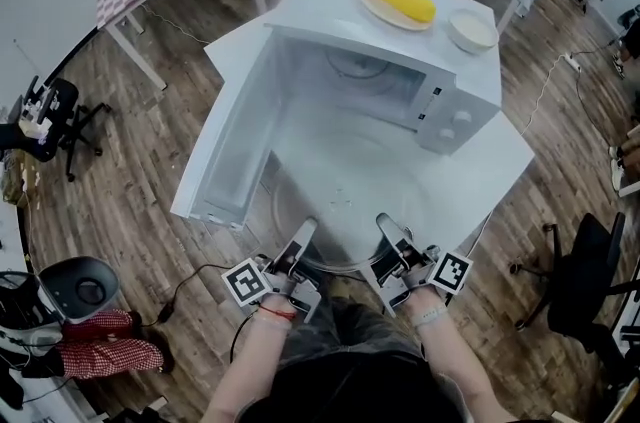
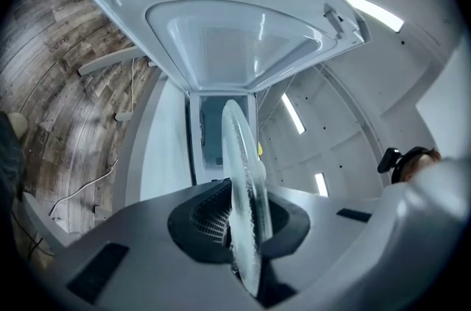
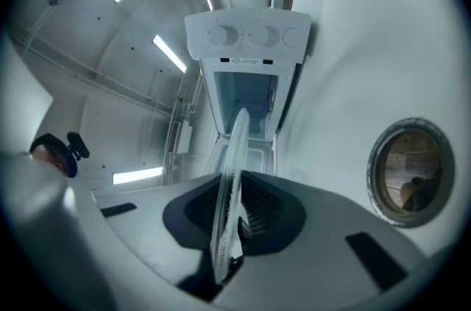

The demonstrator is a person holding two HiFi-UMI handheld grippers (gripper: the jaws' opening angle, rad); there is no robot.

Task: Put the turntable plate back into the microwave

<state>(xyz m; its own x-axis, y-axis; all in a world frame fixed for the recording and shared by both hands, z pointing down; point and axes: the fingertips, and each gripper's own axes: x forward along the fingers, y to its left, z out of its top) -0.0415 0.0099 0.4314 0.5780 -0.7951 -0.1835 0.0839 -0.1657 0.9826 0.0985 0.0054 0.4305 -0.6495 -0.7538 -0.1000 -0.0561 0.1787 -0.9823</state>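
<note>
Since the left gripper (image 1: 303, 237) and right gripper (image 1: 392, 233) each clamp the near rim of the turntable plate (image 1: 335, 209), held before the open microwave (image 1: 445, 101), both should advance together, plate level, clear of the door (image 1: 228, 151).

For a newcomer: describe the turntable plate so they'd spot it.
Find the white microwave, door open. Before it, the clear round glass turntable plate is held by left gripper and right gripper. Unlike the cream dish and white bowl atop, it's see-through.
</note>
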